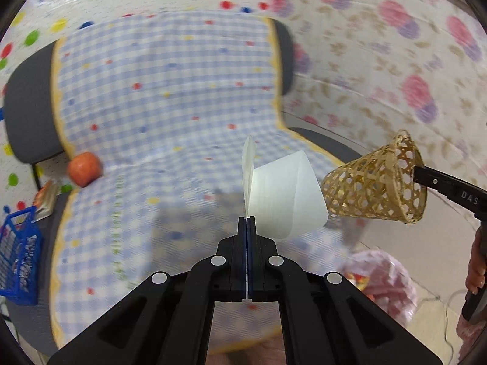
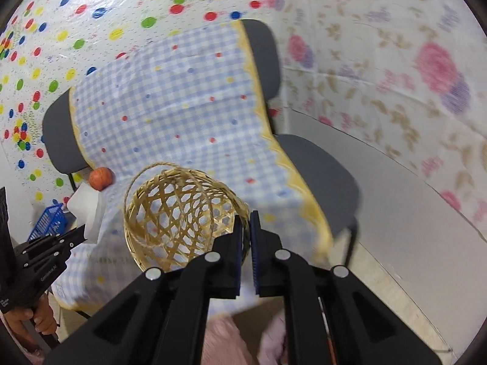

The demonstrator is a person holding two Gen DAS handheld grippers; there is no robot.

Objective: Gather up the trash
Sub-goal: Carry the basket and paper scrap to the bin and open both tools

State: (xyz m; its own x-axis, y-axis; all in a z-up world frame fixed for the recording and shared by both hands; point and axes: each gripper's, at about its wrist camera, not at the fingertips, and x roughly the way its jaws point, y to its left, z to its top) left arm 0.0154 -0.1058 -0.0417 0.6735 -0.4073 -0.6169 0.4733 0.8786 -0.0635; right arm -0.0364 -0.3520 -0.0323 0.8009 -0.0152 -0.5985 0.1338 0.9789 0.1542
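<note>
My left gripper [image 1: 247,218] is shut on a folded white paper [image 1: 283,194] and holds it in the air above the checkered chair seat [image 1: 152,188]. The paper also shows in the right wrist view [image 2: 86,213], at the left gripper's tips. My right gripper [image 2: 246,214] is shut on the rim of a woven bamboo basket [image 2: 179,216] and holds it tilted, mouth toward the camera. In the left wrist view the basket [image 1: 374,188] hangs just right of the paper, held by the right gripper [image 1: 417,173]. An orange-red apple [image 1: 84,168] lies at the seat's back left.
The chair has a blue checkered cloth over its back [image 2: 170,100] and dark bare edges [image 2: 322,164]. A blue plastic crate [image 1: 18,258] stands on the floor at left. A pink plastic bag [image 1: 383,279] lies low on the right. Patterned sheets [image 1: 395,45] cover the walls.
</note>
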